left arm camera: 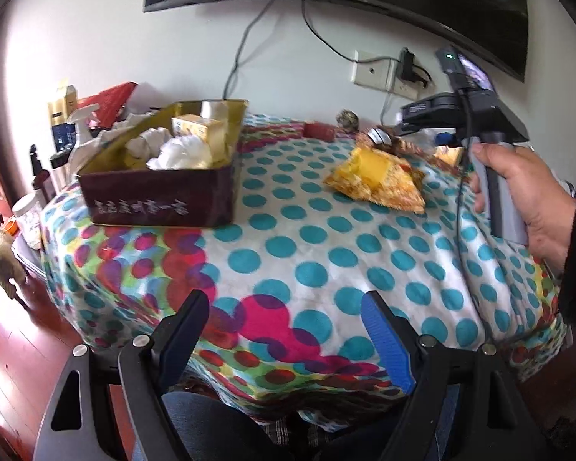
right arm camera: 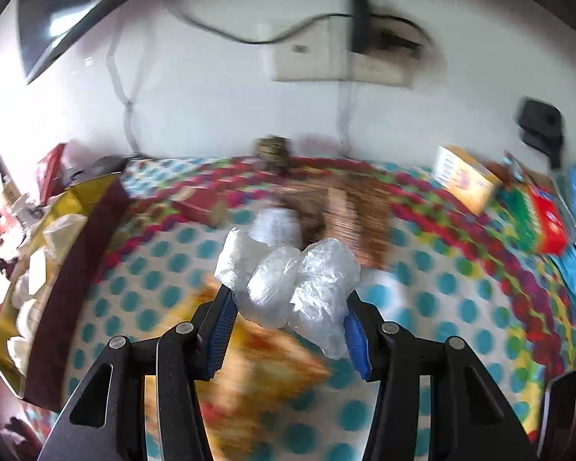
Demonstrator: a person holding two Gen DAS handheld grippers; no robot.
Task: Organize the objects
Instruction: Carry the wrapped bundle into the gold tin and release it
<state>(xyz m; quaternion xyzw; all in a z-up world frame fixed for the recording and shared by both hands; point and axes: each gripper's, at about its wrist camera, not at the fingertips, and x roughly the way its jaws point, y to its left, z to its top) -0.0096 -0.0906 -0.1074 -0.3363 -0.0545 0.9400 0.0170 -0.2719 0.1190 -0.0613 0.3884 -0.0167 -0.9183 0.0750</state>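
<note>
My right gripper (right arm camera: 288, 299) is shut on a crumpled clear plastic bag (right arm camera: 299, 288) and holds it above the dotted cloth, over a yellow patterned packet (right arm camera: 257, 357). The view is blurred by motion. A dark red tin box (right arm camera: 76, 261) with a gold inside, holding white wrapped items, stands at the left. In the left wrist view the same box (left arm camera: 157, 196) sits at the table's left, and the yellow packet (left arm camera: 376, 176) lies right of centre. My left gripper (left arm camera: 288, 311) is open and empty above the near edge. The right gripper's handle (left arm camera: 495, 176) shows in a hand at the right.
The table wears a dotted cloth (left arm camera: 307, 253). A mouse (left arm camera: 378, 136), a red item (left arm camera: 318, 130) and a brown lump (left arm camera: 347, 119) lie at the back. Bottles (left arm camera: 76, 130) crowd the far left. Boxes (right arm camera: 464, 180) and a red-green packet (right arm camera: 537, 215) lie at right. A wall socket (left arm camera: 372, 71) and cables hang behind.
</note>
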